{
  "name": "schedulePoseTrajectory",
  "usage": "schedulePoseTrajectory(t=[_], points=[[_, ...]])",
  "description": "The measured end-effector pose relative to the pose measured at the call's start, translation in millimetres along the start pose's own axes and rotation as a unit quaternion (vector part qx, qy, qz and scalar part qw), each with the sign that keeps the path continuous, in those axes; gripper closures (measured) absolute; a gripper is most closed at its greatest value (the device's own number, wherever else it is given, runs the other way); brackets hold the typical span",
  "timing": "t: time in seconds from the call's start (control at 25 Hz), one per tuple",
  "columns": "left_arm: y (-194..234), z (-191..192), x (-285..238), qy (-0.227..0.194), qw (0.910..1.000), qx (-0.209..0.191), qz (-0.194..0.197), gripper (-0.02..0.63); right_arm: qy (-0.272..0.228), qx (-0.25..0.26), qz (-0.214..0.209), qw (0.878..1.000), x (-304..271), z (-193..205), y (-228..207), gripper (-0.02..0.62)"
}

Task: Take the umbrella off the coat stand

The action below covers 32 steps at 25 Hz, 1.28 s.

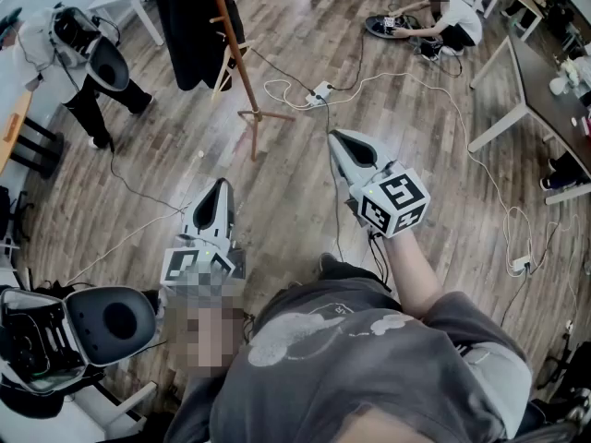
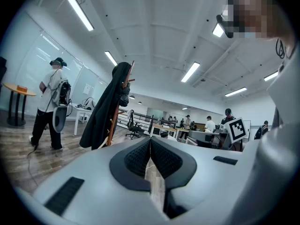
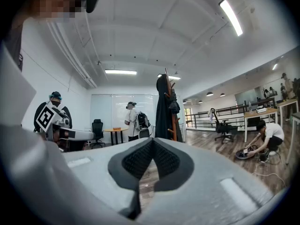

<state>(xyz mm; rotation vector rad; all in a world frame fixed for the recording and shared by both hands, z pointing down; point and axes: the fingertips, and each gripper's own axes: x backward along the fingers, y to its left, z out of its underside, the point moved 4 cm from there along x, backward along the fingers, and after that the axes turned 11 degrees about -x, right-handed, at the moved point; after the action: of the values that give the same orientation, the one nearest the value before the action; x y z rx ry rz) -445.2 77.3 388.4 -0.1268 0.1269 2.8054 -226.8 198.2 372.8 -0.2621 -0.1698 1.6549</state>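
Observation:
A wooden coat stand [image 1: 242, 72] rises from the floor ahead, with a long black coat [image 1: 189, 26] draped over it. In the left gripper view the coat stand [image 2: 115, 121] is left of centre, and a small dark bundle [image 2: 124, 95] hangs from a peg near its top. It may be the folded umbrella, but I cannot tell for sure. The same dark bundle [image 3: 174, 106] shows in the right gripper view. My left gripper [image 1: 220, 187] and right gripper [image 1: 338, 139] are both held well short of the stand. Both are shut and hold nothing.
A person wearing a headset [image 1: 88, 63] stands left of the stand. Another person [image 1: 452, 21] crouches on the floor at the far right. Cables and a power strip [image 1: 320, 90] lie near the stand's base. A desk [image 1: 545, 90] is at the right.

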Motion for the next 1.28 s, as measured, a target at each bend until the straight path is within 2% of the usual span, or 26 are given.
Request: schedulePoseTrajectory(t=[0.2, 0.52, 0.88, 1.08, 1.28], points=[[16, 15, 31, 0.014, 0.9998, -0.001, -0.013, 0.606, -0.007, 0.002, 0.001, 1.000, 9, 7, 25, 0.598], [21, 15, 59, 0.008, 0.9998, -0.015, 0.010, 0.606, -0.002, 0.006, 0.012, 1.000, 14, 18, 61, 0.598], [26, 29, 79, 0.014, 0.9995, -0.012, 0.024, 0.606, 0.012, 0.019, -0.004, 1.000, 8, 39, 92, 0.598], [30, 32, 66, 0.016, 0.9987, -0.030, 0.037, 0.606, 0.016, 0.005, 0.011, 1.000, 12, 45, 82, 0.598], [35, 23, 47, 0.008, 0.9994, -0.025, 0.022, 0.606, 0.012, -0.008, 0.023, 1.000, 6, 40, 52, 0.597]])
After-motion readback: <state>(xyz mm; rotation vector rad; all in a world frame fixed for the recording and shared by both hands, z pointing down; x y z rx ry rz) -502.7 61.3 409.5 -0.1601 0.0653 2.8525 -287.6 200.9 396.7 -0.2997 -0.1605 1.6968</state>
